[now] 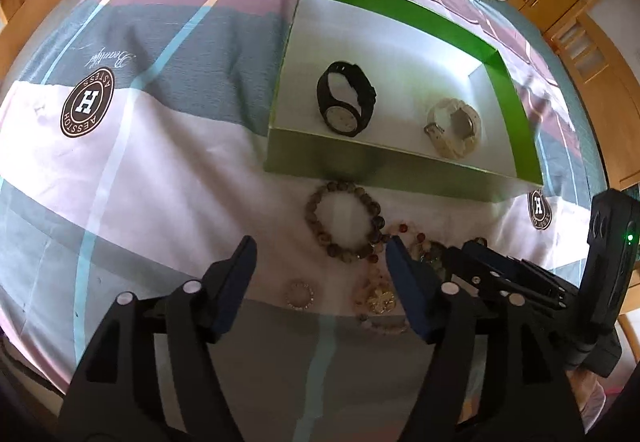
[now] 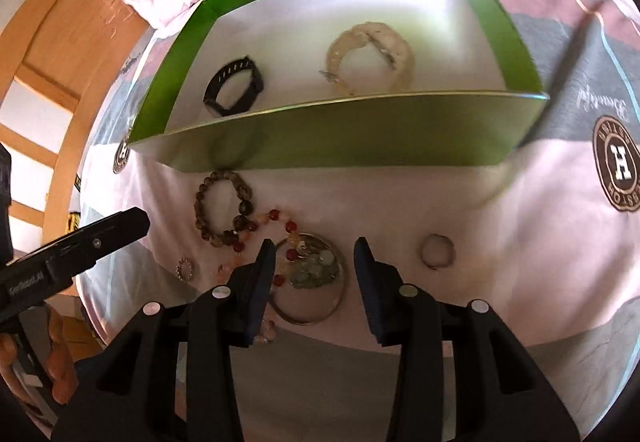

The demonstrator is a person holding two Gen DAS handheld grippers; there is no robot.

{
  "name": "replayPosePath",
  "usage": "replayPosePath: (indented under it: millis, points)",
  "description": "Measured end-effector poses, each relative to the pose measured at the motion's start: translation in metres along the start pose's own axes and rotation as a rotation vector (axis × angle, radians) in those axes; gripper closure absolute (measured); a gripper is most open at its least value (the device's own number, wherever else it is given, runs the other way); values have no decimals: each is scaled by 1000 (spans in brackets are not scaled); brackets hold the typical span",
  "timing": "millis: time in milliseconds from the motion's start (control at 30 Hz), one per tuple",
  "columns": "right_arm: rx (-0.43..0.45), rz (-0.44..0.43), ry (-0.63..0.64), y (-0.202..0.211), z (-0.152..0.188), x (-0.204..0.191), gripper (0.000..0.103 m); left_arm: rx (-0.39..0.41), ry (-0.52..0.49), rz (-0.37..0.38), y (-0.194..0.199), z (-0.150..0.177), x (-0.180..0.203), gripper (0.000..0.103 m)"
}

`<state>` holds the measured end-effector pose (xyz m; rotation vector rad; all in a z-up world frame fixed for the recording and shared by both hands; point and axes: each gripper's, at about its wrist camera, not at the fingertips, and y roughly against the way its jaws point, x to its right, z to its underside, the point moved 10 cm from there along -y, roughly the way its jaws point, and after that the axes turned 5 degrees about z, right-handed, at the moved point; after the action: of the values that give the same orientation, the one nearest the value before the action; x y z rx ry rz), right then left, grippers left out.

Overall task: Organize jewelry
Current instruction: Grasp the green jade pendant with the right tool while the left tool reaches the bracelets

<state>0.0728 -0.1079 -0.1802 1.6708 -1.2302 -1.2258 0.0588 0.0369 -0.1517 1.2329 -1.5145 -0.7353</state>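
Left gripper point(image 1: 320, 248): fingers spread wide and holding nothing; below the gap lie a small sparkly ring point(image 1: 299, 295) and a gold charm point(image 1: 378, 300), neither touched.
Right gripper point(image 2: 315, 246): fingers partly apart, released, hovering over a metal bangle point(image 2: 338, 296) with green stones point(image 2: 314, 268) heaped inside it; whether a pad brushes the beads I cannot tell.
Loose pile: a brown bead bracelet point(image 1: 344, 220) and a red and orange bead string point(image 2: 276, 216) lie touching and partly overlapped on the bedspread point(image 1: 168, 178), just in front of the box; a plain ring point(image 2: 437, 251) sits apart to the right.
Green box point(image 1: 400, 166): on the bed beyond the pile, already holding a black watch point(image 1: 346, 100) and a pale watch point(image 1: 454, 128).
Risk, tangle: closing on one strand would likely drag its neighbours along.
Risk, crowding: the two grippers stand close together and could knock each other.
Risk, small pieces: rings may sink into the soft cloth and slip the pads.
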Motion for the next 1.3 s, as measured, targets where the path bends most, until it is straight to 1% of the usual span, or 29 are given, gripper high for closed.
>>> replayPosePath:
  millis: [33,67,100,167,267,333,400,467,600,633,700,733,800,833,933,1033,1133,1233,1300]
  points:
    - [4,19,17,-2,0,-3,81,-4,-3,-2,-1,1,0,34]
    - [6,40,29,-3,-1,-2,86,-7,-2,-7,-2,2,-1,34]
    - [11,60,37,-4,-1,-3,87,-12,-1,-13,-3,2,-3,34]
    - [15,54,39,-4,0,-7,96,-22,4,-22,-6,2,-5,34]
    - [29,59,57,2,-1,-7,96,-33,15,-30,-8,3,-10,31]
    - [59,95,65,12,-4,-2,96,-36,16,-37,-9,4,-12,28]
    - [93,111,74,23,-7,2,96,-45,18,-45,-11,5,-13,28]
    - [123,107,68,36,-11,6,96,-57,18,-54,-15,7,-15,28]
    - [144,114,44,51,-15,20,96,-72,23,-70,-23,8,-16,27]
    - [132,110,40,50,-14,23,96,-76,26,-71,-25,9,-16,27]
    - [78,57,27,44,-9,22,96,-82,29,-71,-28,10,-15,27]
    - [54,16,-3,41,-6,24,93,-84,30,-70,-29,9,-14,27]
    - [41,-12,-37,41,-5,27,87,-85,26,-70,-30,10,-12,26]
    - [48,1,-48,42,-5,33,86,-84,24,-71,-30,10,-11,26]
    - [58,54,-48,45,-4,42,86,-89,19,-76,-33,11,-7,25]
    - [34,57,-52,41,1,45,86,-97,21,-81,-36,13,-8,22]
    - [-6,90,-28,30,10,46,86,-104,33,-86,-40,13,-11,22]
    - [-34,83,-24,19,17,44,86,-109,58,-79,-43,12,-15,22]
    - [-53,63,-24,12,20,40,86,-100,79,-58,-42,10,-16,22]
